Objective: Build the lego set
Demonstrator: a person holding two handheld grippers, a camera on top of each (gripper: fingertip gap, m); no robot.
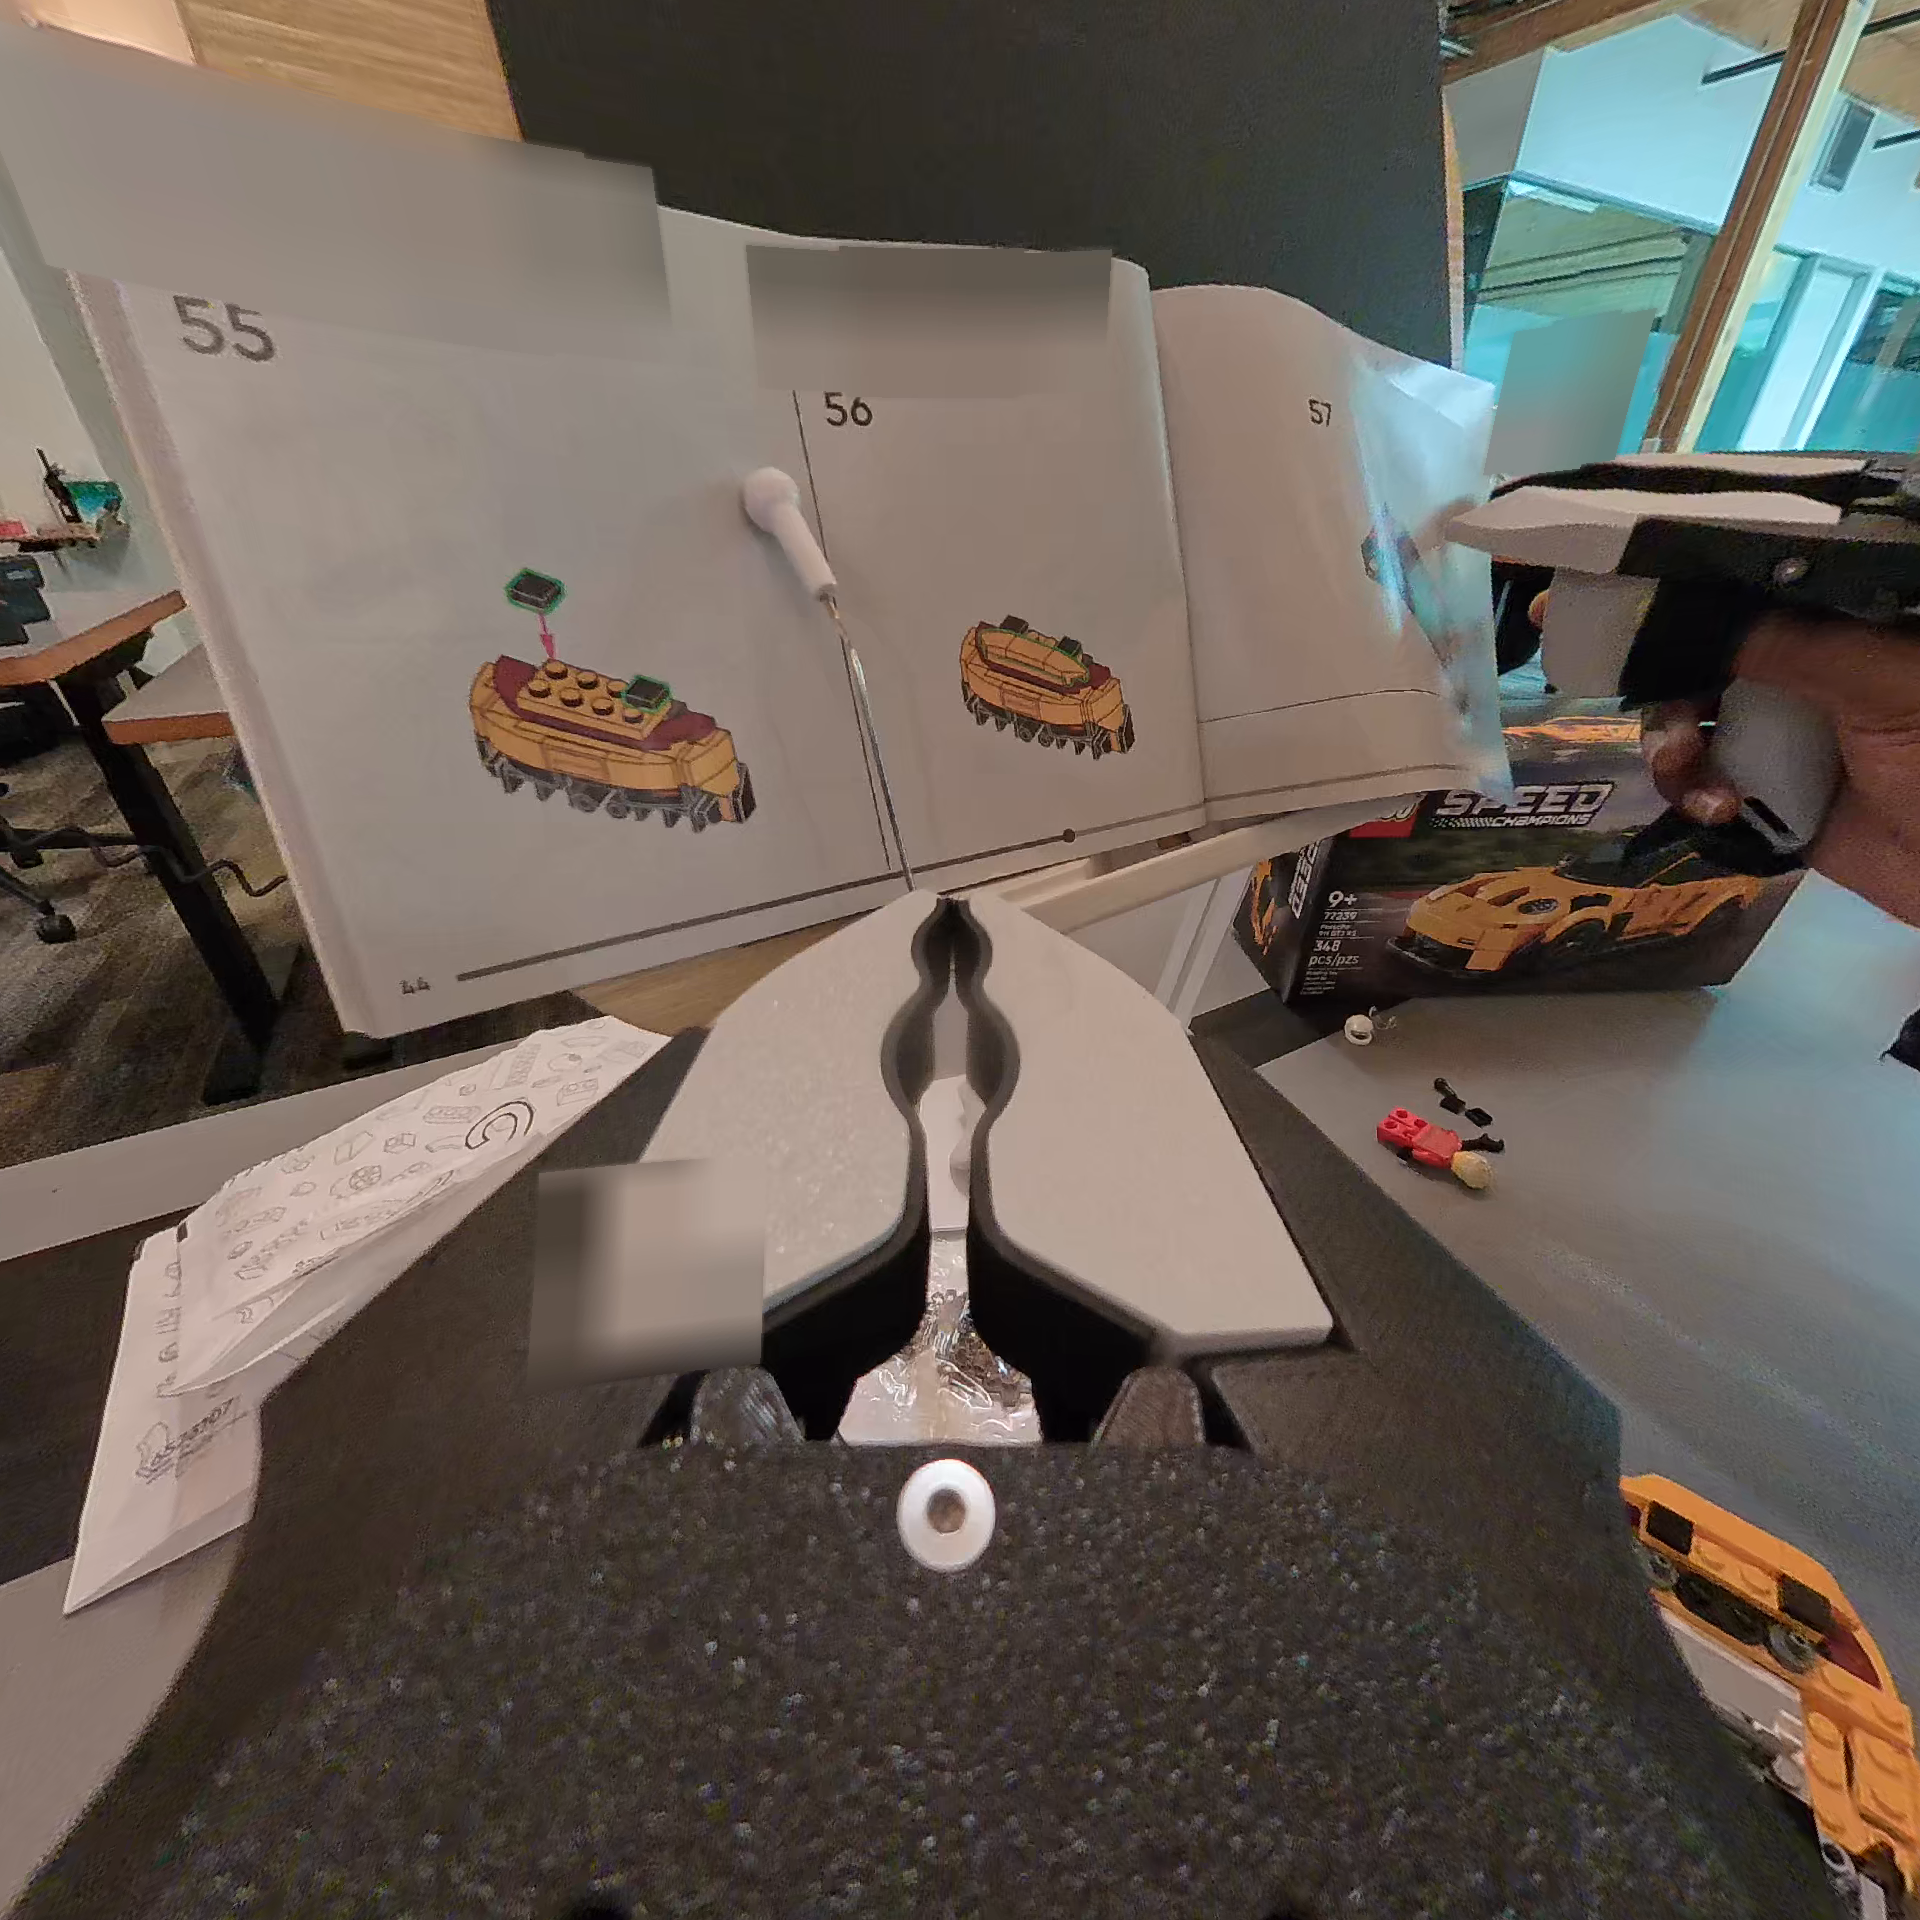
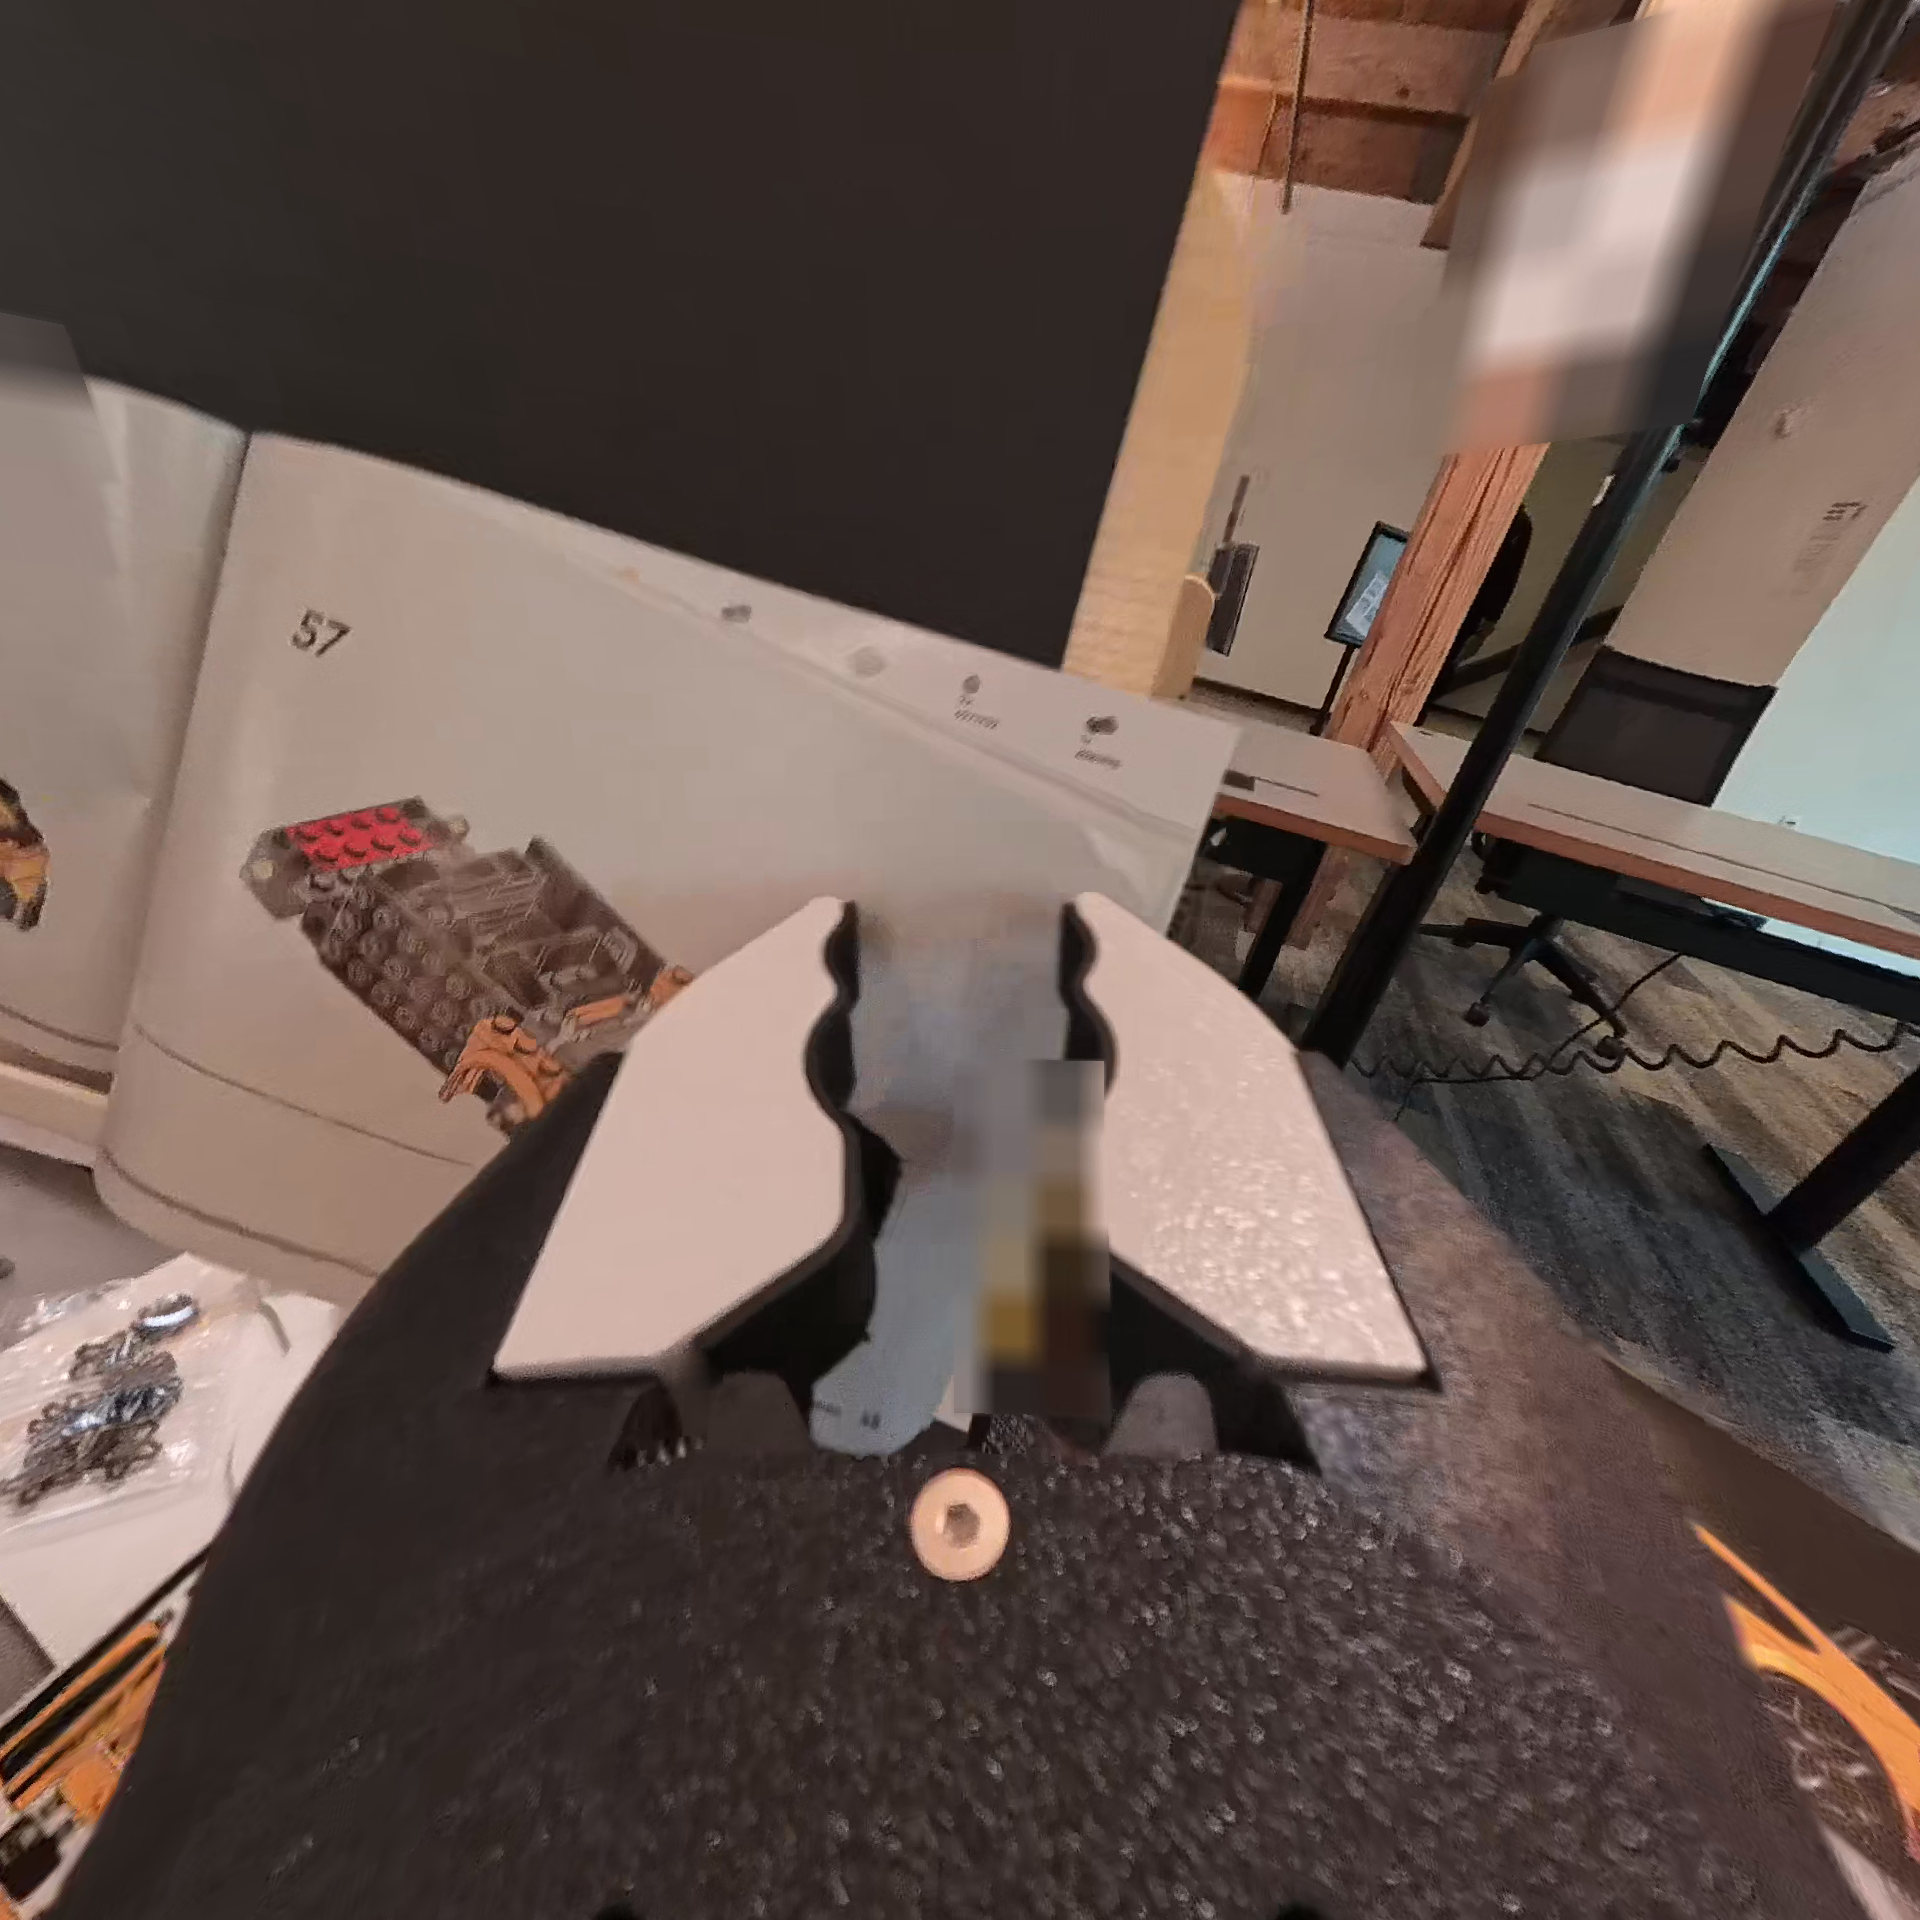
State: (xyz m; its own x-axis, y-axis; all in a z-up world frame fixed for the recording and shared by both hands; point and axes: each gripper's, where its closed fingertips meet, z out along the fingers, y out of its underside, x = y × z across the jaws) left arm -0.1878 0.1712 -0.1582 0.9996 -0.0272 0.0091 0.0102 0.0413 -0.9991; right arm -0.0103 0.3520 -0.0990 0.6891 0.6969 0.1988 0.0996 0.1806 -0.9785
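Turning a page (image 1: pixel 1434 582) of the instruction booklet (image 1: pixel 520 623) at 3 o'clock, the right gripper (image 2: pixel 961 914) pinches it, jaws part-open; left gripper (image 1: pixel 948 914) closed, empty. Next: release page.

The propped instruction booklet (image 1: pixel 582 582) walls off the far side of the bench (image 1: pixel 1558 1299), and the set's box (image 1: pixel 1507 904) blocks the far right. Between them and the orange car body (image 1: pixel 1787 1662) at the near right, open bench holds only a small minifigure (image 1: pixel 1439 1143); paper bags (image 1: pixel 312 1247) cover the left
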